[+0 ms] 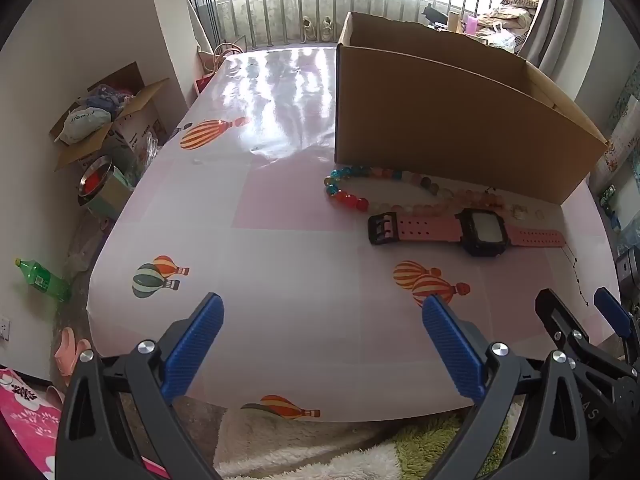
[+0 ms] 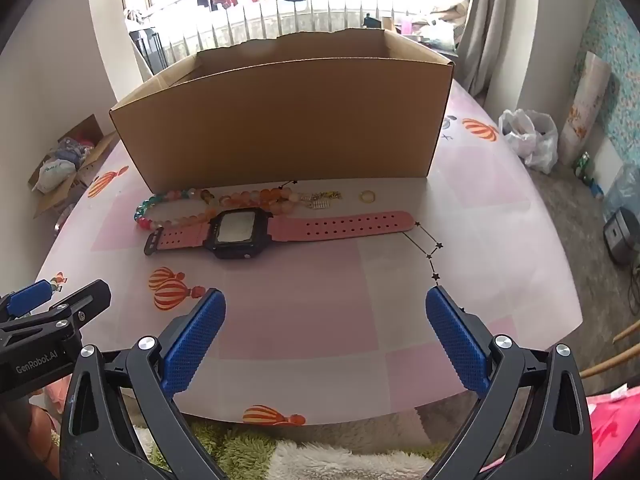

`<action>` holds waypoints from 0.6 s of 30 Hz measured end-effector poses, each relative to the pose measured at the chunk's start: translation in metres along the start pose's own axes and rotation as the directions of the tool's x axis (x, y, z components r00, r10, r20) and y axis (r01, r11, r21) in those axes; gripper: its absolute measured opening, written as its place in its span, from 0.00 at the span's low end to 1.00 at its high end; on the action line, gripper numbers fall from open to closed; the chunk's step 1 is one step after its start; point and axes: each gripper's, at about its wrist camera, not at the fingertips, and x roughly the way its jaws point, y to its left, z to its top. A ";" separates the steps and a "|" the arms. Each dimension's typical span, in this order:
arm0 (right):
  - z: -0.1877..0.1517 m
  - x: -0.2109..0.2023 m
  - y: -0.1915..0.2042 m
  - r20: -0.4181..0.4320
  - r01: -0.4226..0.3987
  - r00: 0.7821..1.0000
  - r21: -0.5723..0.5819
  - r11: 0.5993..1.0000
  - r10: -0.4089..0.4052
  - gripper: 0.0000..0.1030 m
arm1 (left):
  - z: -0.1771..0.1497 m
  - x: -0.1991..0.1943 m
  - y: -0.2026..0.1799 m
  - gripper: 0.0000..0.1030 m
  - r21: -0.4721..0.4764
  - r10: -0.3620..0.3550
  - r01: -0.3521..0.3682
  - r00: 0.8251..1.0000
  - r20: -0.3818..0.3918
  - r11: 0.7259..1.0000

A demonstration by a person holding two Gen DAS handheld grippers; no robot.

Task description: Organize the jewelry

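A pink-strapped watch (image 1: 472, 231) (image 2: 276, 229) with a black face lies flat on the table in front of an open cardboard box (image 1: 452, 124) (image 2: 288, 120). A string of coloured beads (image 1: 360, 192) (image 2: 192, 204) lies between watch and box. A thin black star chain (image 2: 430, 246) (image 1: 576, 268), a gold ring (image 2: 367, 196) and small gold pieces (image 2: 322, 199) lie to the right. My left gripper (image 1: 322, 316) is open and empty above the table's near edge. My right gripper (image 2: 325, 308) is open and empty, beside the left one.
The table (image 1: 248, 240) (image 2: 480, 200) has a pink balloon-print cloth. On the floor at left are an open carton of clutter (image 1: 108, 116), a metal bowl (image 1: 96, 178) and a green bottle (image 1: 42, 280). A white plastic bag (image 2: 528, 140) lies at right. A shaggy rug (image 2: 280, 452) lies below.
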 end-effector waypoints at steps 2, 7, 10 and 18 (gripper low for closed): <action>-0.001 -0.001 -0.002 -0.003 0.000 1.000 0.008 1.000 0.000 0.93 | 0.000 0.001 0.000 0.95 -0.003 -0.001 0.001 1.000 -0.002 1.000; -0.002 0.000 0.000 0.000 0.008 1.000 0.002 1.000 -0.008 0.93 | 0.002 0.002 0.003 0.95 -0.018 -0.007 0.007 1.000 -0.006 1.000; 0.000 0.001 0.002 -0.006 0.008 1.000 -0.003 1.000 -0.008 0.93 | 0.001 0.000 0.003 0.95 0.000 0.002 -0.002 1.000 0.004 1.000; -0.001 0.000 0.002 -0.002 0.007 1.000 -0.006 1.000 -0.007 0.94 | 0.001 0.002 0.000 0.95 0.001 -0.001 0.001 1.000 0.002 1.000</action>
